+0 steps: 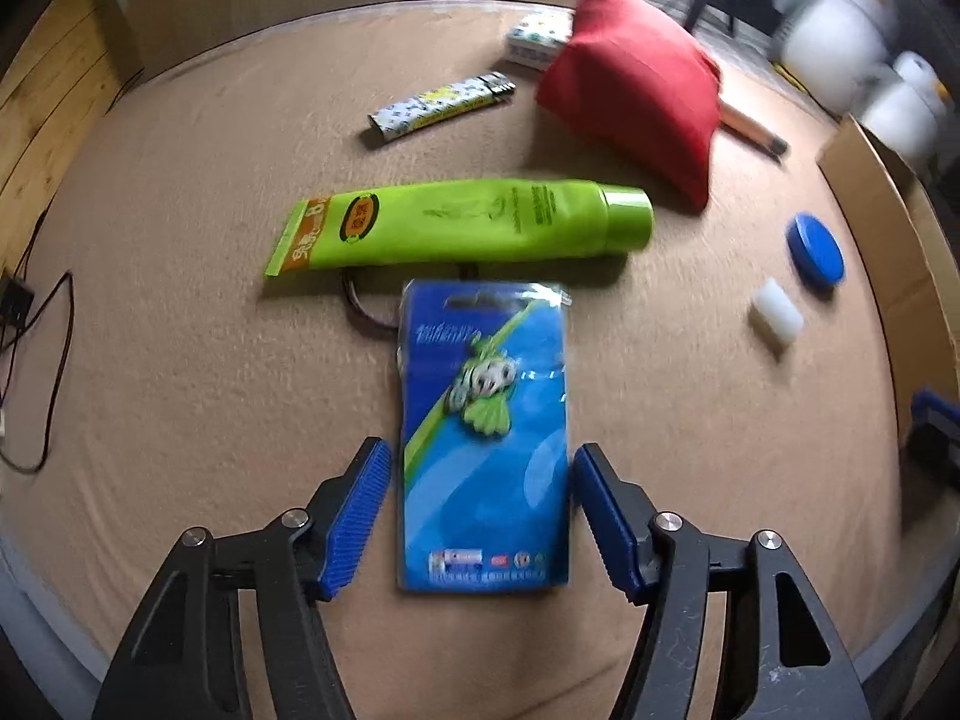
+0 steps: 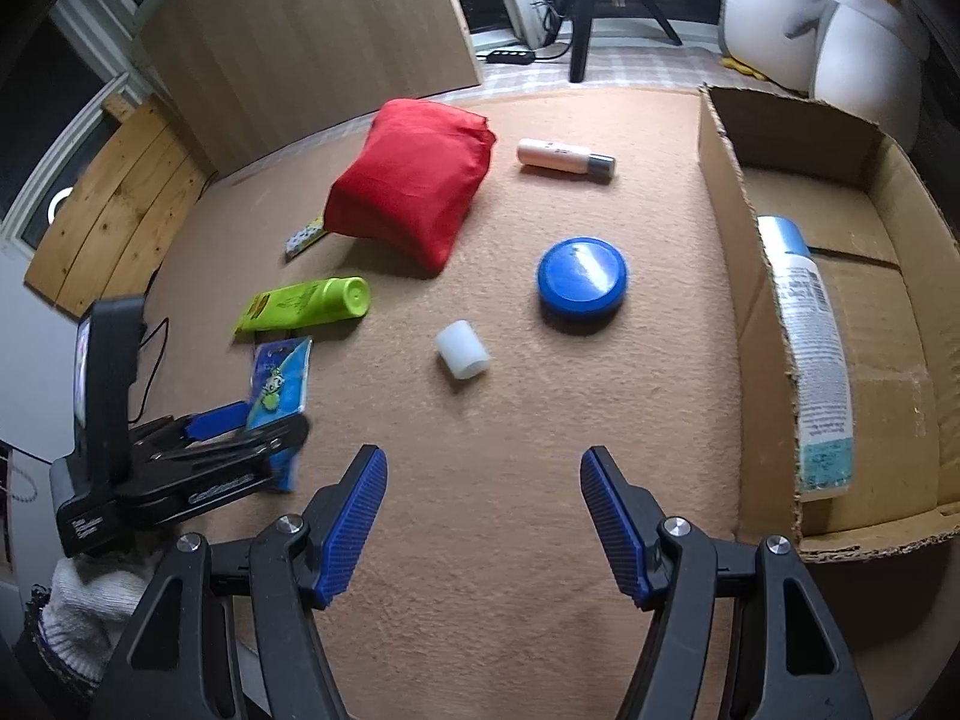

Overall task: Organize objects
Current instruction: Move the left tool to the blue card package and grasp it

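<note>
The left gripper point(image 1: 480, 516) has its blue fingers point(image 1: 357, 516) spread wide, one on each side of the flat blue packet point(image 1: 485, 438), and not touching it as far as I can tell. The packet lies flat on the tabletop point(image 1: 180, 360), so I think the fingers could slide over its slippery plastic, or only bend it and let it drop. A thin dark loop point(image 1: 360, 312) peeks out from under the packet's far end, and it might get dragged along. Just past the packet lies the green tube point(image 1: 468, 219), so a push forward could knock it away. The right gripper point(image 2: 483, 525) also has its fingers point(image 2: 354, 525) spread, holding nothing, with bare tabletop between them. Ahead of them sits a small white roll point(image 2: 462, 351), then a round blue lid point(image 2: 582, 285), and both look like they could roll or skid if bumped. To the right of these fingers is the open cardboard box point(image 2: 756, 324), with a spray can point(image 2: 807, 354) lying inside. I guess things go in there, and its tall wall could catch a packet carried too low. Farther off are a red pouch point(image 2: 414, 180) and a pink bottle point(image 2: 564, 159). The tabletop is covered in soft tan cloth. Behind it are wood boards, a tripod leg point(image 2: 582, 30) and two plush penguins point(image 2: 852, 30)
</note>
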Motion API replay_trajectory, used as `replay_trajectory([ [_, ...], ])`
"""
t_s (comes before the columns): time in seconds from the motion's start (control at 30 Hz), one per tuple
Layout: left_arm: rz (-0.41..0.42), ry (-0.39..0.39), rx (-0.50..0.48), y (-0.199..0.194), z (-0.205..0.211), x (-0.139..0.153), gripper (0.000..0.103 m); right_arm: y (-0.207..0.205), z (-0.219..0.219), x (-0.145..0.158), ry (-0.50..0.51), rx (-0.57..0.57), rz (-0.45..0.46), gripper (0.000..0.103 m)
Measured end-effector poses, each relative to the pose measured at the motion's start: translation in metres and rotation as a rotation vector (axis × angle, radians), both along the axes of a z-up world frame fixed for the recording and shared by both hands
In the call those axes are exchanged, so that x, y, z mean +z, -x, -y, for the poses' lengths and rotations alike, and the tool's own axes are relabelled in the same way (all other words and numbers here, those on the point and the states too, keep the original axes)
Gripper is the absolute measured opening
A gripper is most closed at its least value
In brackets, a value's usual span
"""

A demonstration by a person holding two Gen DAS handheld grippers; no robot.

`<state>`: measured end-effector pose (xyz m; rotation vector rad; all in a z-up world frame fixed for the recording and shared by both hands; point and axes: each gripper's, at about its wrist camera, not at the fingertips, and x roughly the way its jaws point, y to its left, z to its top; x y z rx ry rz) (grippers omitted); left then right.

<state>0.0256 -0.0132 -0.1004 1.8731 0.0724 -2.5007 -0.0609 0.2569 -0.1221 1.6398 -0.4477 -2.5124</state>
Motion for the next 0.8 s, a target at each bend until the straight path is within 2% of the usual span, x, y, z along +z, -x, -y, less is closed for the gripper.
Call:
replay_trajectory([
  [0.07,0.012,0.005,0.012,-0.006,0.008,0.002,0.076,-0.001,-0.003,0.0,0.002,-0.005,-0.002,0.063],
  [0.27,0.011,0.005,0.0,-0.001,0.006,0.004,0.078,0.001,-0.007,0.001,0.007,-0.014,-0.002,0.063],
  [0.33,0.01,0.003,-0.01,-0.002,0.005,0.007,0.072,0.001,-0.007,0.002,0.007,-0.015,-0.005,0.063],
  [0.4,0.007,0.003,-0.025,0.0,-0.005,0.011,0.06,0.001,-0.007,0.002,0.01,-0.017,-0.007,0.063],
  [0.57,0.008,-0.014,-0.034,-0.025,-0.007,0.016,0.059,-0.004,-0.012,0.004,0.008,-0.032,-0.012,0.063],
  [0.67,0.013,-0.054,-0.021,-0.018,-0.006,0.016,0.059,-0.006,-0.015,0.006,-0.001,-0.04,-0.016,0.063],
  [0.8,-0.014,-0.073,-0.049,-0.032,-0.016,0.035,0.059,-0.013,-0.023,0.011,-0.027,-0.059,-0.029,0.063],
])
